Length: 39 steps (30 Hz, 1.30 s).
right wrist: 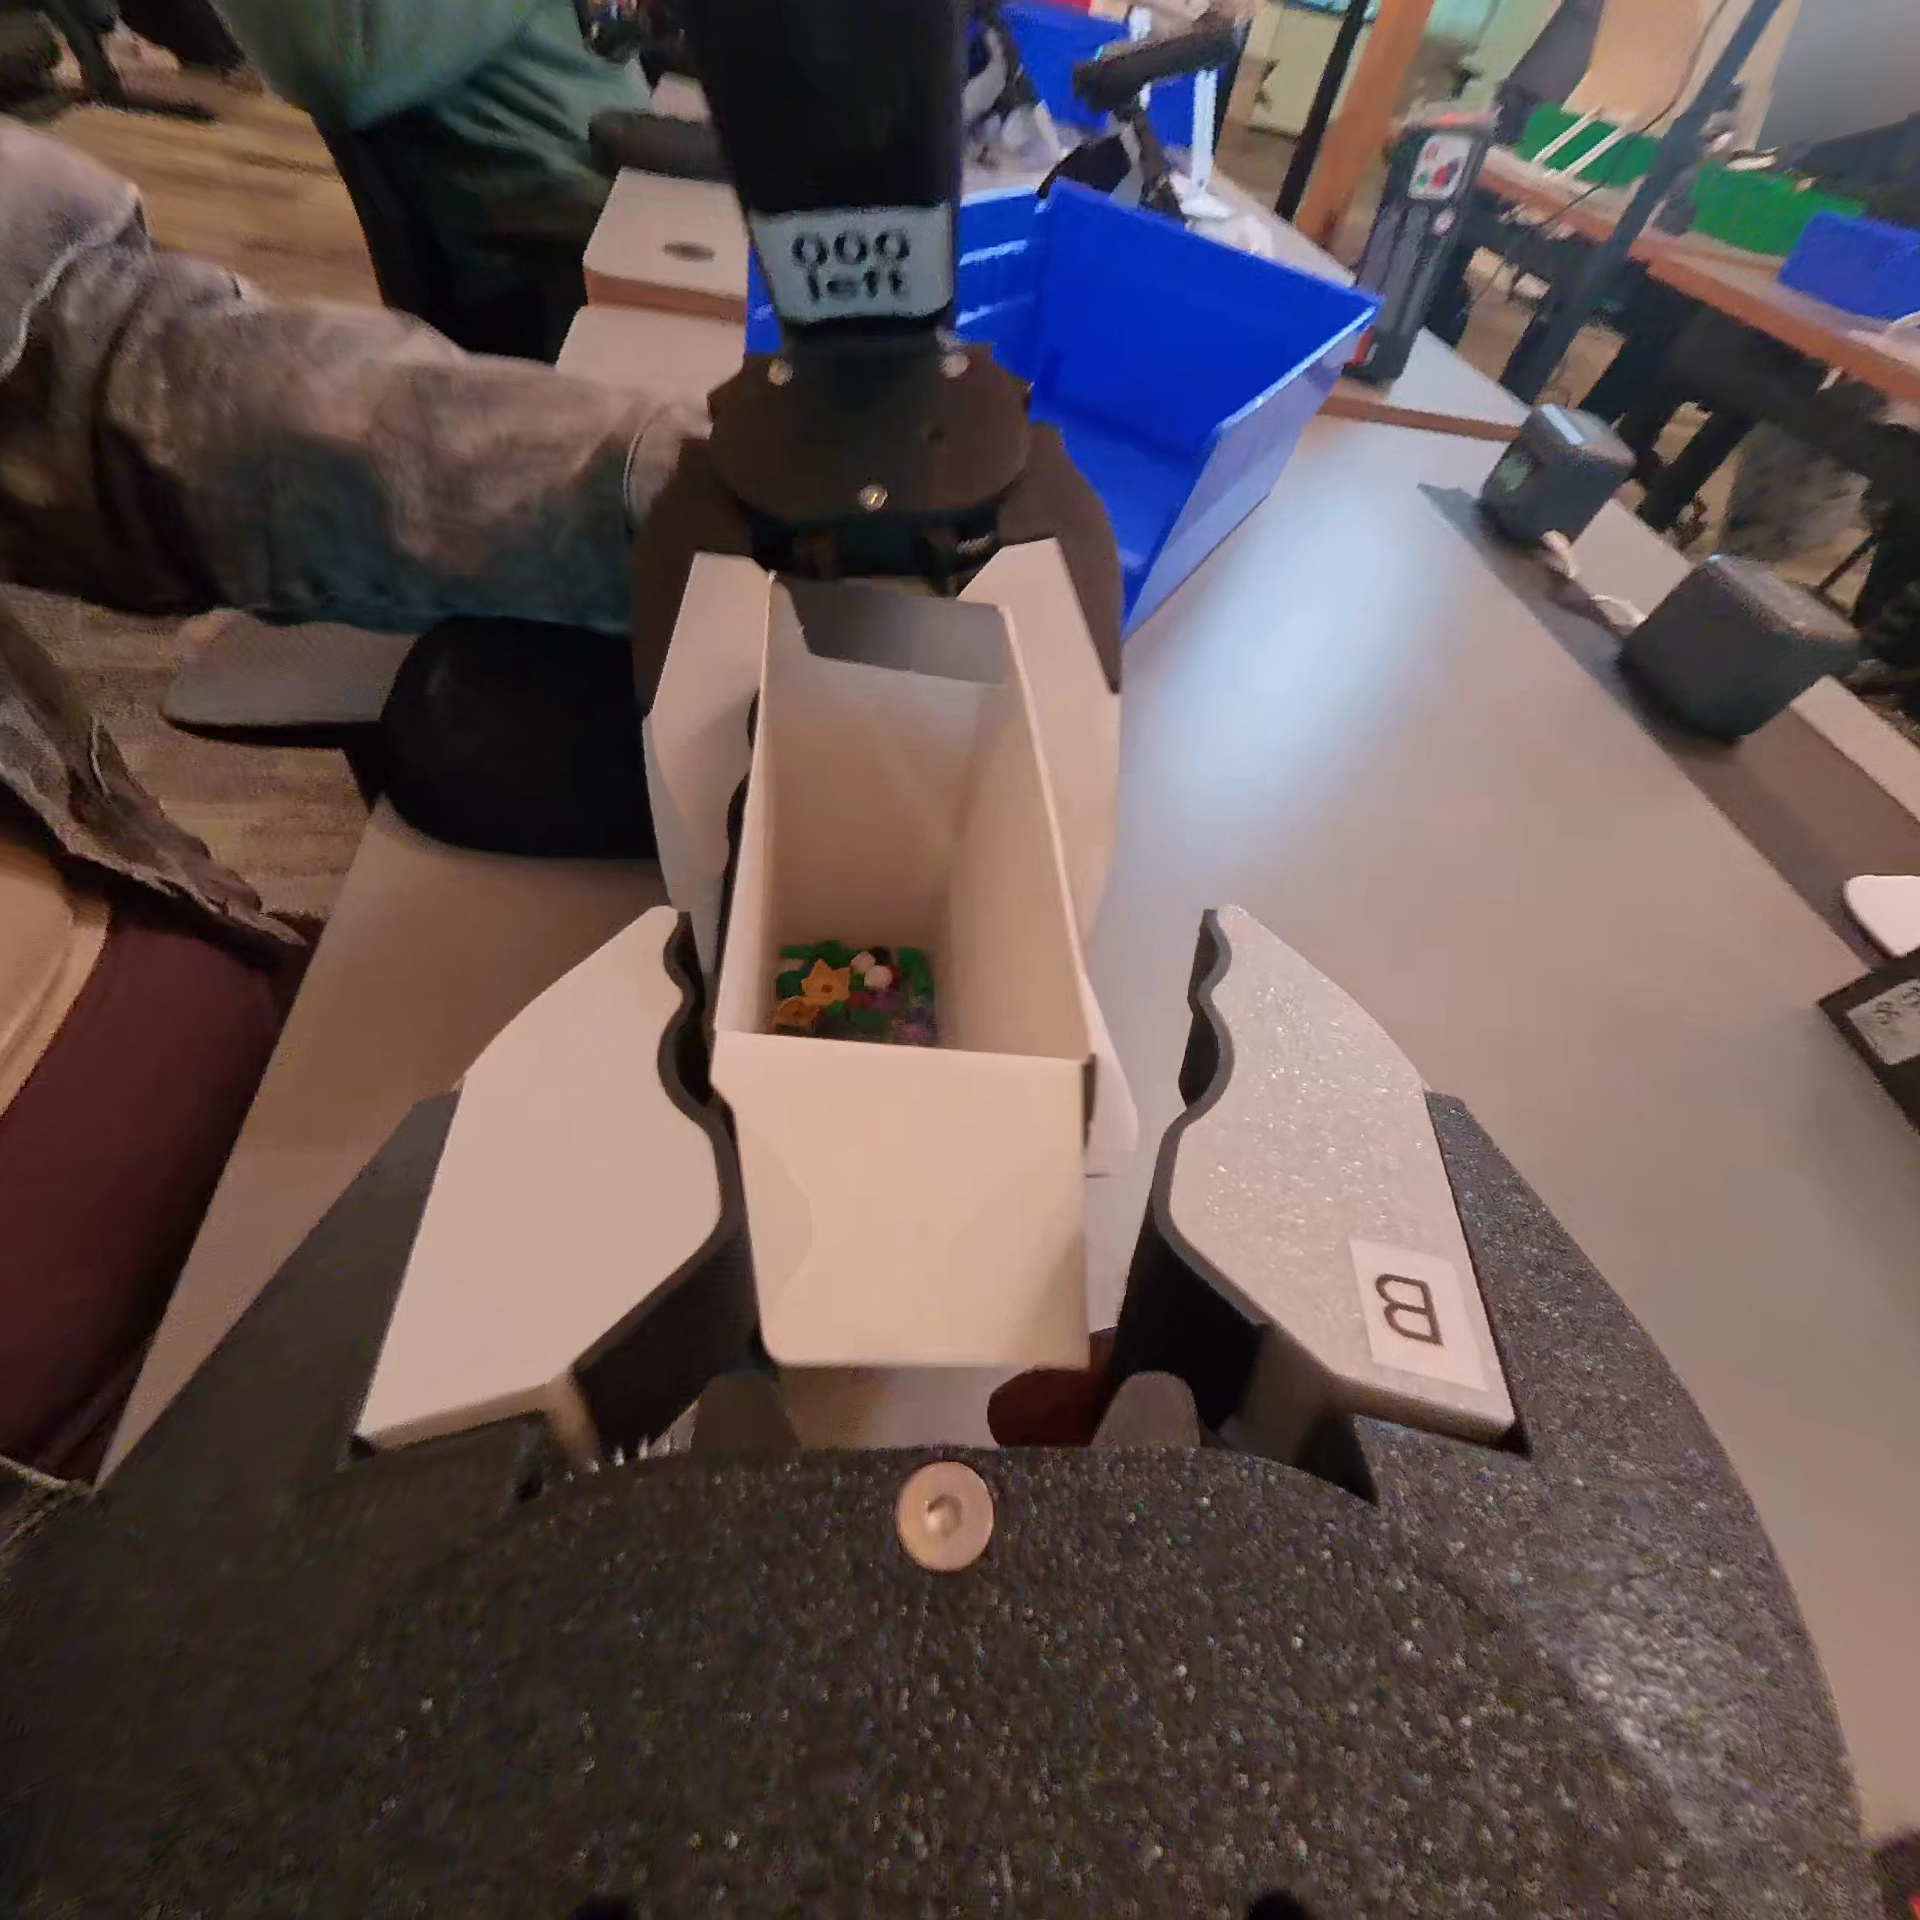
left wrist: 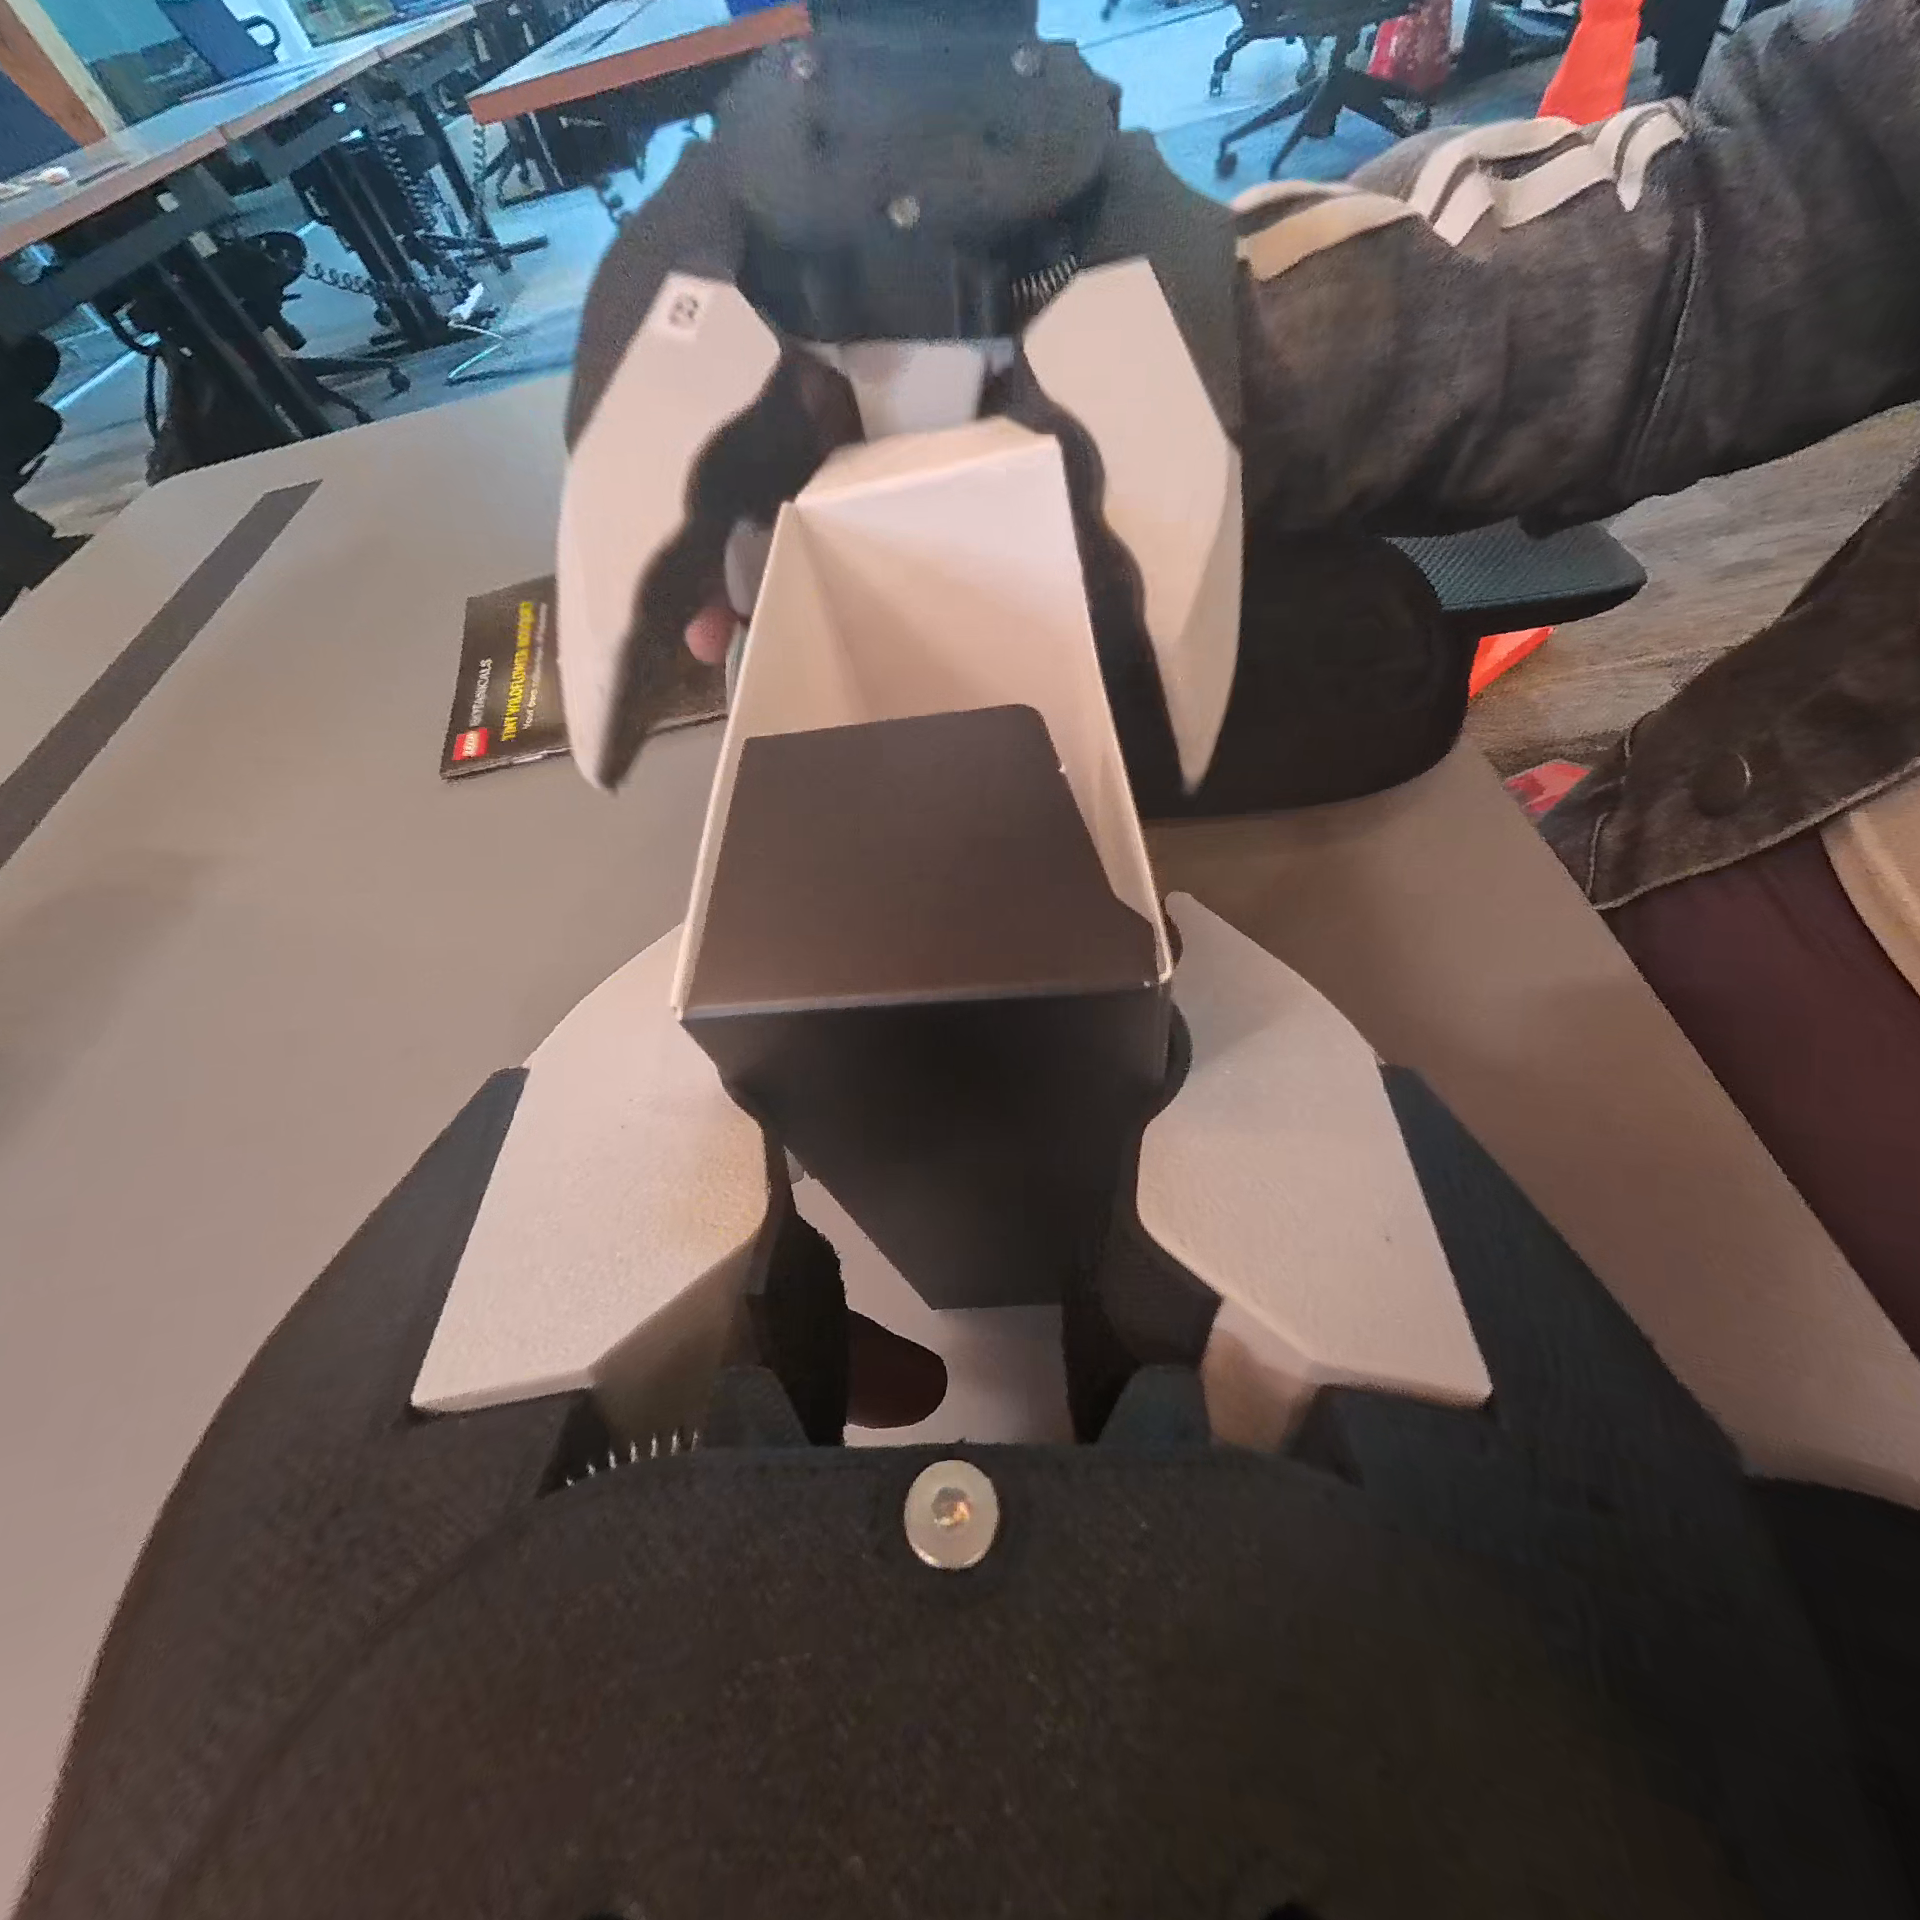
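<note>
My left gripper point(left wrist: 928, 997) pinches the open white carton point(right wrist: 914, 1049) at its far end, pads pressed on both sides. My right gripper point(right wrist: 940, 1023) stands spread about the carton's near end; its left pad seems to touch, its right pad stands clear. Small coloured bricks point(right wrist: 854, 992) lie inside the carton, above the grey table point(right wrist: 1403, 727).

The cardboard box point(right wrist: 914, 1195) is thin card — smooth matt white inside, dark satin outside point(left wrist: 914, 862). Small glossy plastic pieces point(right wrist: 854, 992) lie in it. The right gripper's point(right wrist: 940, 1023) far-right finger point(right wrist: 1309, 1101) looks grainy, speckled plastic; its black body is rough — like foam. The table point(right wrist: 1403, 790) is smooth matt grey laminate; the bin point(right wrist: 1174, 343) is glossy blue plastic.
</note>
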{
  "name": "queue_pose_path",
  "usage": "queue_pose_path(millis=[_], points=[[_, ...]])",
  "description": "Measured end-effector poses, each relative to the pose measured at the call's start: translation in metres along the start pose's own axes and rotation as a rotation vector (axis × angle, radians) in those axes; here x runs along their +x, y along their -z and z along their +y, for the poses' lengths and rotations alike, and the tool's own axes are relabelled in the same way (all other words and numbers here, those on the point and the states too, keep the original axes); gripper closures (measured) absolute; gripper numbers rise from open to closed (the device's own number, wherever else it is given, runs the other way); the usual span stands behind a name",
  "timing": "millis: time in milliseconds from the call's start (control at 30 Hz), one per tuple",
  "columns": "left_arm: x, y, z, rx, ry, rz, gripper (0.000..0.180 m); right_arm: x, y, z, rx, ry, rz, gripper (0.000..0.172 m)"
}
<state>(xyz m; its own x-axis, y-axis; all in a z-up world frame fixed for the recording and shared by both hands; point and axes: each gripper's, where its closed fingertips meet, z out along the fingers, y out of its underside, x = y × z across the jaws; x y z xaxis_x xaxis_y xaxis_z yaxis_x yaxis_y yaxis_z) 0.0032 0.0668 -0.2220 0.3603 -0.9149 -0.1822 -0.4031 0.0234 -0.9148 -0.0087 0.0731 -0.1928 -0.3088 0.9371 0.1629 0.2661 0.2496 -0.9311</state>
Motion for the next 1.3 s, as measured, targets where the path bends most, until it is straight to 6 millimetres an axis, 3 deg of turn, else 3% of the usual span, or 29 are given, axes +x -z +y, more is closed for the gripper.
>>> queue_pose_path(millis=[133,233,367,500,633,767,867,1100,1200,1300], points=[[-0.004,-0.001,0.0,0.007,-0.004,-0.016,0.108,-0.002,-0.012,0.012,-0.041,0.061,0.014,0.087],[-0.012,0.005,-0.004,0.017,-0.01,-0.098,0.095,0.002,-0.012,0.011,-0.014,0.051,0.039,0.088],[-0.021,0.038,-0.031,0.173,0.108,-0.224,0.09,0.009,-0.011,0.011,-0.018,0.085,0.11,0.088],[-0.049,0.076,-0.037,0.123,0.25,-0.628,0.102,0.013,-0.011,0.012,-0.004,0.038,0.119,0.088],[-0.04,0.062,-0.054,0.006,0.172,-0.764,0.108,0.013,-0.011,0.011,-0.009,0.041,0.134,0.088],[-0.051,0.045,-0.052,-0.219,-0.016,-0.874,0.109,0.013,-0.01,0.011,-0.003,0.041,0.138,0.088],[-0.067,0.058,-0.052,-0.29,-0.095,-0.971,0.109,0.013,-0.008,0.012,0.006,0.036,0.136,0.088],[-0.077,0.112,-0.042,-0.229,-0.031,-1.039,0.125,0.014,-0.006,0.012,0.027,0.026,0.125,0.089],[-0.067,0.113,-0.033,-0.209,-0.026,-0.94,0.132,0.014,-0.006,0.012,0.03,0.023,0.125,0.089],[-0.06,0.121,-0.056,-0.095,-0.037,-0.991,0.132,0.014,-0.007,0.012,0.028,0.028,0.124,0.089]])
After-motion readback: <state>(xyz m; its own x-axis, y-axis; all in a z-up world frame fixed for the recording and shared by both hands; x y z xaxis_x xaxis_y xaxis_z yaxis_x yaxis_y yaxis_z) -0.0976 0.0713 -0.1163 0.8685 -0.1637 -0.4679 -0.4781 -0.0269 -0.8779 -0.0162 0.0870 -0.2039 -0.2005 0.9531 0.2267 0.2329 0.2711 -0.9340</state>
